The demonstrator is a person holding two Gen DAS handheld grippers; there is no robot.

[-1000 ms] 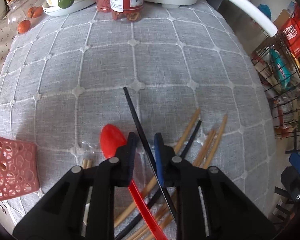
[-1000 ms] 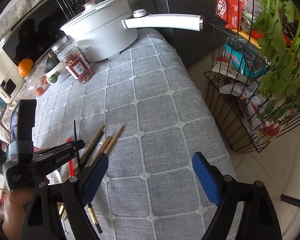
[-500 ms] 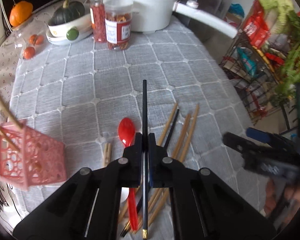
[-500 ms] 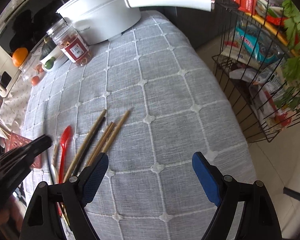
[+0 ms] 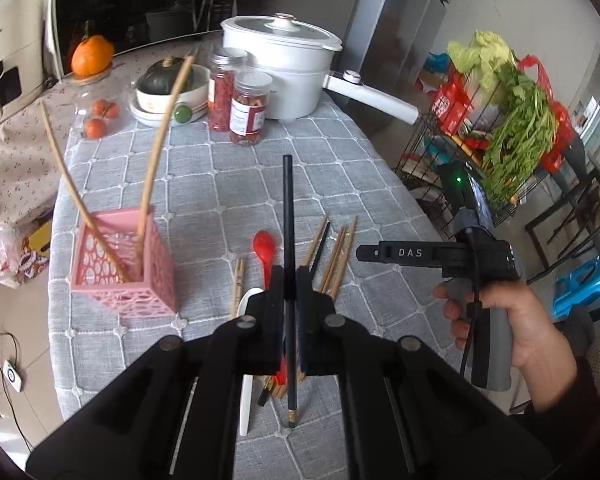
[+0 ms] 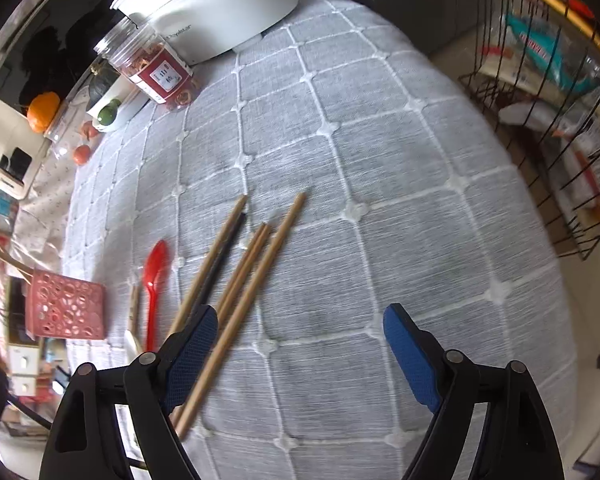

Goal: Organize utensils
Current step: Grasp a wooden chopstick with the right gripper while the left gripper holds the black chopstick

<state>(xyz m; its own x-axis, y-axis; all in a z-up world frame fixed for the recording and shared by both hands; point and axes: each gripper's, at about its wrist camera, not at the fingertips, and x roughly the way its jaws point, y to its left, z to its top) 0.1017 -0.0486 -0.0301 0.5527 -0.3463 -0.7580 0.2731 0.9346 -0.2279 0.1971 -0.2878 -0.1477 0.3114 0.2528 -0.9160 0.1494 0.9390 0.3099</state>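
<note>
My left gripper point(image 5: 287, 280) is shut on a black chopstick point(image 5: 288, 216) and holds it high above the table, pointing away. Below lie several wooden chopsticks point(image 5: 338, 256), another black chopstick point(image 5: 320, 246), a red spoon point(image 5: 265, 250) and a white spoon point(image 5: 246, 384). A pink perforated basket point(image 5: 120, 264) at the left holds two wooden chopsticks point(image 5: 156, 148). My right gripper point(image 6: 300, 344) is open and empty, low over the wooden chopsticks point(image 6: 256, 280). The red spoon point(image 6: 154, 284) and the basket point(image 6: 66, 312) lie to its left.
A white pot point(image 5: 284, 72) with a long handle, two jars point(image 5: 250, 108), a bowl with a squash point(image 5: 168, 88) and tomatoes point(image 5: 96, 128) stand at the back. A wire rack with greens point(image 5: 516, 140) stands off the table's right edge.
My left gripper has risen and drawn back with the black chopstick, so the basket and whole table show. My right gripper has dropped and moved toward the wooden chopsticks.
</note>
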